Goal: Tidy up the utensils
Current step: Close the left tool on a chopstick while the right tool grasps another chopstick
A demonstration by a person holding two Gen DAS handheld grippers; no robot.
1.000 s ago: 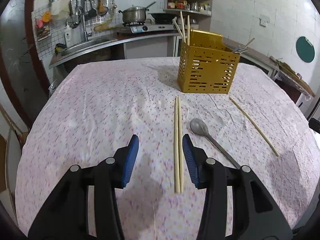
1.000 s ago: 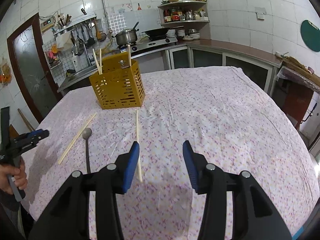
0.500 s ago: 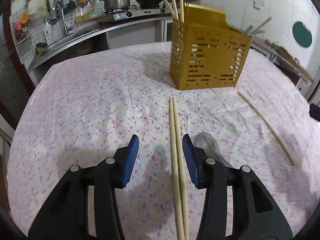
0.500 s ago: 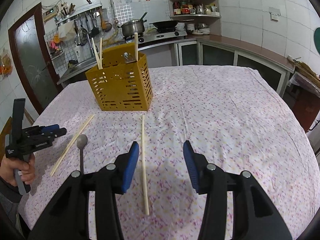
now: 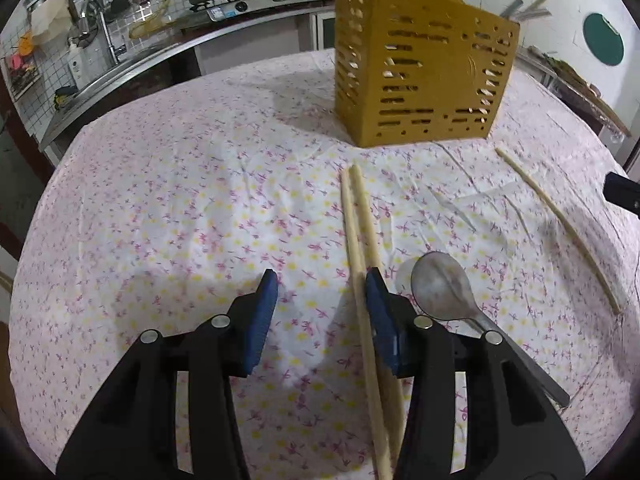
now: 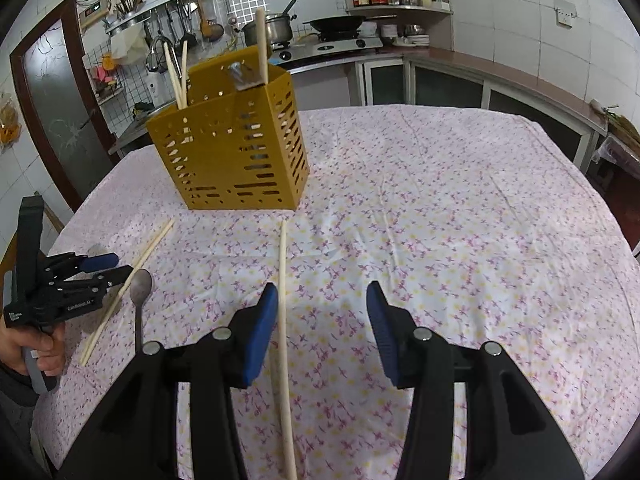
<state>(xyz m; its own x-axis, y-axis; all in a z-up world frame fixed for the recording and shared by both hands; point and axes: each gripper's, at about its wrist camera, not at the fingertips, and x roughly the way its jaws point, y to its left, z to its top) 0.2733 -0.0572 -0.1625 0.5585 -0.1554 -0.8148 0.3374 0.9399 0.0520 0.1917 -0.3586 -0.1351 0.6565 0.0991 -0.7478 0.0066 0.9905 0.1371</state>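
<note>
Left wrist view: left gripper half-open, empty, chopstick pair beside one pad. Right gripper half-open, empty, single chopstick beside one pad.

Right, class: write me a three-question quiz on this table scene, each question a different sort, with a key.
1. True or false: the spoon stands in the yellow holder.
2. How many chopsticks lie between the left gripper's jaws? A one, B two, C none.
3. Fill in: the right gripper is over a single ____.

Key: 1 false, it lies on the cloth; 2 B; 3 chopstick.
</note>
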